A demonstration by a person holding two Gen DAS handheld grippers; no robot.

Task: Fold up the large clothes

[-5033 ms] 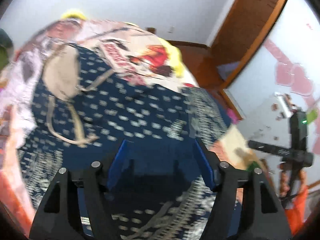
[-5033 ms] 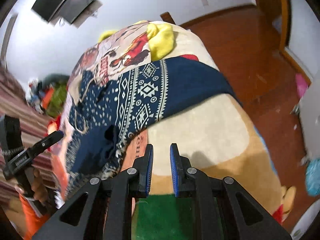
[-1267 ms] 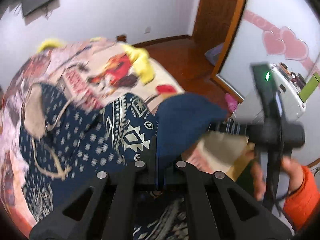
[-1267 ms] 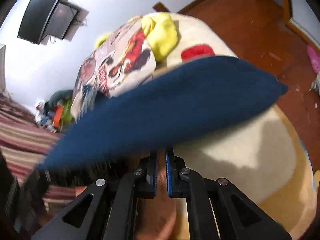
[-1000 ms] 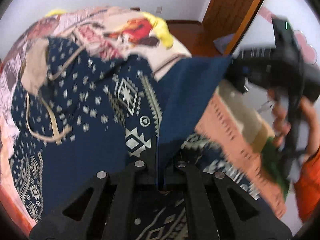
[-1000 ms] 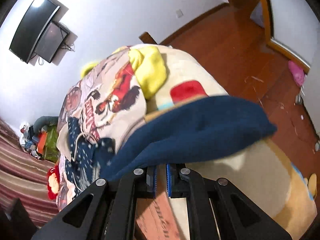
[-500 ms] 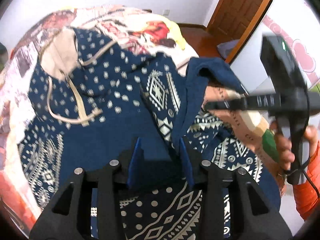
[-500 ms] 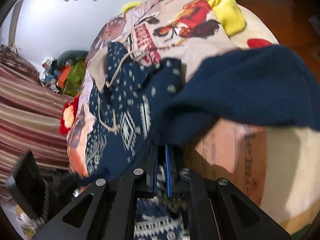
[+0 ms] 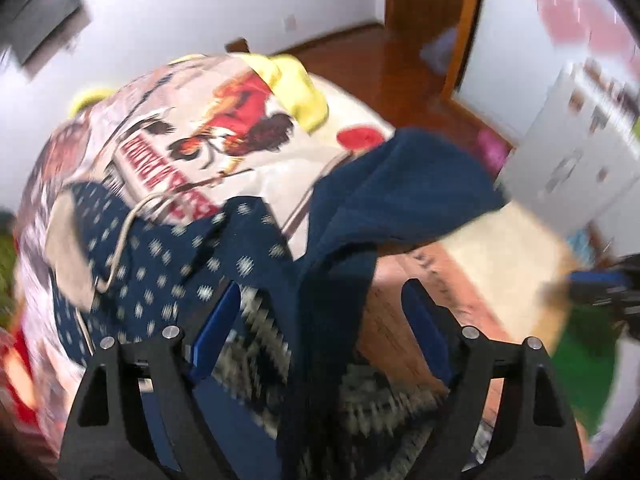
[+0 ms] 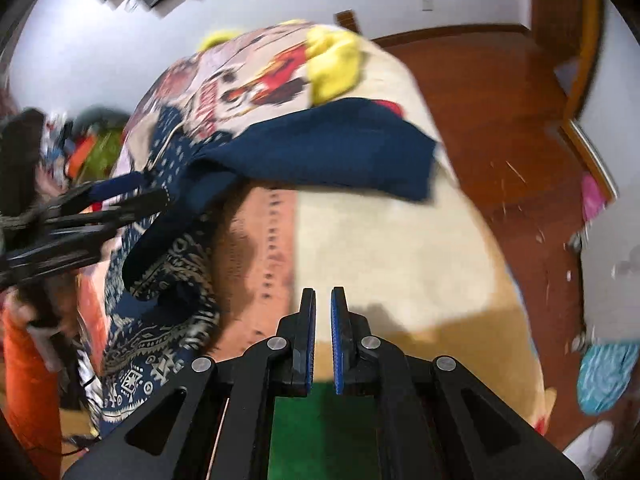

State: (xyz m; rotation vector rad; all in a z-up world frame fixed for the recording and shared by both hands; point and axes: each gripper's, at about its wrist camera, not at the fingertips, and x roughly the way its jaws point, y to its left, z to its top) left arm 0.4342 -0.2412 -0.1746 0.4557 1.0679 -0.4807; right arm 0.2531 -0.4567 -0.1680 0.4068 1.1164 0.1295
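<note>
- Left wrist view: the left gripper (image 9: 320,312) has just been opening and stands wide — a fold of the navy patterned hoodie (image 9: 168,256) runs between its blue pads, neither pressing it.
- Right wrist view: the right gripper (image 10: 323,334) is closed on nothing, over the cream blanket (image 10: 384,248).
- Hoodie lies on the bed — one plain navy sleeve (image 10: 336,152) spread across the blanket.

Left gripper (image 9: 320,316) jaws just opened wide; right gripper (image 10: 323,336) closed, empty
</note>
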